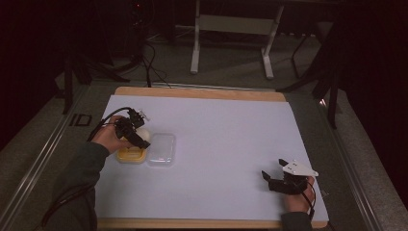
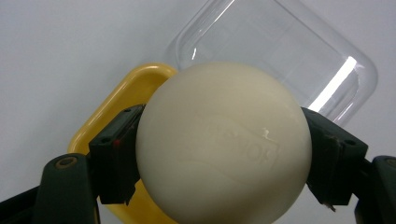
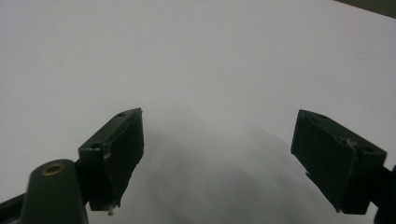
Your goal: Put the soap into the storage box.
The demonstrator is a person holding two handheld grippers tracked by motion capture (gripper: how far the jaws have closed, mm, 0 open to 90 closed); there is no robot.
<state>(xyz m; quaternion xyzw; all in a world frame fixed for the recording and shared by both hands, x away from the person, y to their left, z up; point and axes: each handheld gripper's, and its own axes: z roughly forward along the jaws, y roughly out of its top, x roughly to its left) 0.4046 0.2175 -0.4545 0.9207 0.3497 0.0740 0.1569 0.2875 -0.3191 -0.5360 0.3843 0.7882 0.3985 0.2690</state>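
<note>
A cream oval bar of soap (image 2: 223, 142) with an embossed mark is clamped between the two black jaws of my left gripper (image 2: 224, 158), which is shut on it. Below the soap lies a yellow soap dish (image 2: 121, 100), and a clear plastic lid (image 2: 285, 51) lies on the table right beside the dish. In the high view the left gripper (image 1: 137, 134) hovers over the yellow dish (image 1: 130, 156) at the table's left, with the clear lid (image 1: 161, 149) to its right. My right gripper (image 1: 273, 180) rests at the front right, open, with nothing but the white surface between its fingers (image 3: 116, 149).
A white sheet (image 1: 221, 144) covers the wooden table (image 1: 202, 92). Behind the table stand a white frame's legs (image 1: 195, 53) and black stands with cables on the dark floor.
</note>
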